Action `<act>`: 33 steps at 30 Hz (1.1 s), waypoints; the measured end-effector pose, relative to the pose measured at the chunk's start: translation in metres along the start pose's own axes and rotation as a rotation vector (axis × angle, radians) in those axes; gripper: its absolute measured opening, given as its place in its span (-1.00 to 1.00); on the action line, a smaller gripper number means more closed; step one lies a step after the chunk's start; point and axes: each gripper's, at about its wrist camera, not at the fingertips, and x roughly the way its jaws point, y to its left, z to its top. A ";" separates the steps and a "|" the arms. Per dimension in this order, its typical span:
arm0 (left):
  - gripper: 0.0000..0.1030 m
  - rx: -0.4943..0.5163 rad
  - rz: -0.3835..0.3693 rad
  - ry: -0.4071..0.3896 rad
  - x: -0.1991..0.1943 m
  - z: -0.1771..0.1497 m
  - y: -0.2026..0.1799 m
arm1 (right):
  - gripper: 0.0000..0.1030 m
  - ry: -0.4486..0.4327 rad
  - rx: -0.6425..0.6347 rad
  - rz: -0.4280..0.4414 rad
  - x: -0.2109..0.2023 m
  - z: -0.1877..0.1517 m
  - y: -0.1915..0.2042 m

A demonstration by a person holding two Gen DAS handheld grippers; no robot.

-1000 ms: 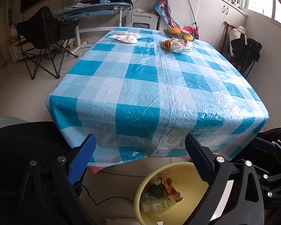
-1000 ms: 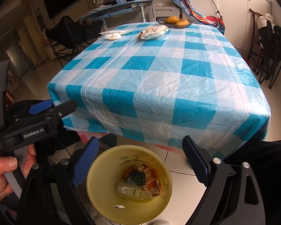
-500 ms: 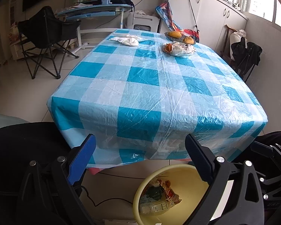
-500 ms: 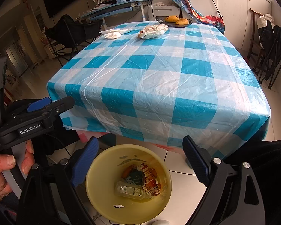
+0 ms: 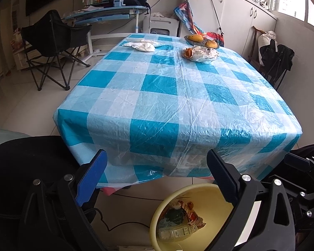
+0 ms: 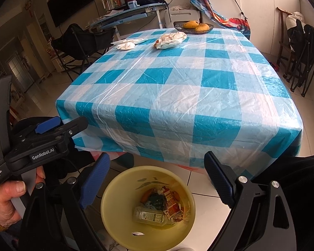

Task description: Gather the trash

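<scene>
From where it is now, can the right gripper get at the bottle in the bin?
Probably yes. The right gripper is open and empty above the bin, whose top is uncovered. The bottle lies on top of the other trash, with nothing over it.

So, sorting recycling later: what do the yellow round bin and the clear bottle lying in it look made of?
Yellow round bin: probably plastic, smooth and slightly glossy, with thin moulded walls. Clear bottle: likely thin transparent plastic with a printed label, though glass cannot be ruled out.

Glossy, creased plastic tablecloth [image 5: 167,96]; smooth yellow plastic bin [image 6: 117,215]; shiny floor tiles [image 5: 16,104].
</scene>
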 end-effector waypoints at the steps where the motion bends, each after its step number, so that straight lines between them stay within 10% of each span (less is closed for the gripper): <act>1: 0.80 0.002 0.003 0.001 0.000 0.000 0.000 | 0.70 -0.001 0.001 0.003 0.000 0.000 0.000; 20: 0.80 -0.112 -0.001 -0.188 -0.040 0.026 0.024 | 0.70 -0.075 0.118 0.132 -0.019 0.014 -0.016; 33: 0.80 -0.240 -0.014 -0.175 0.042 0.130 0.036 | 0.70 -0.146 0.124 0.146 0.026 0.119 -0.057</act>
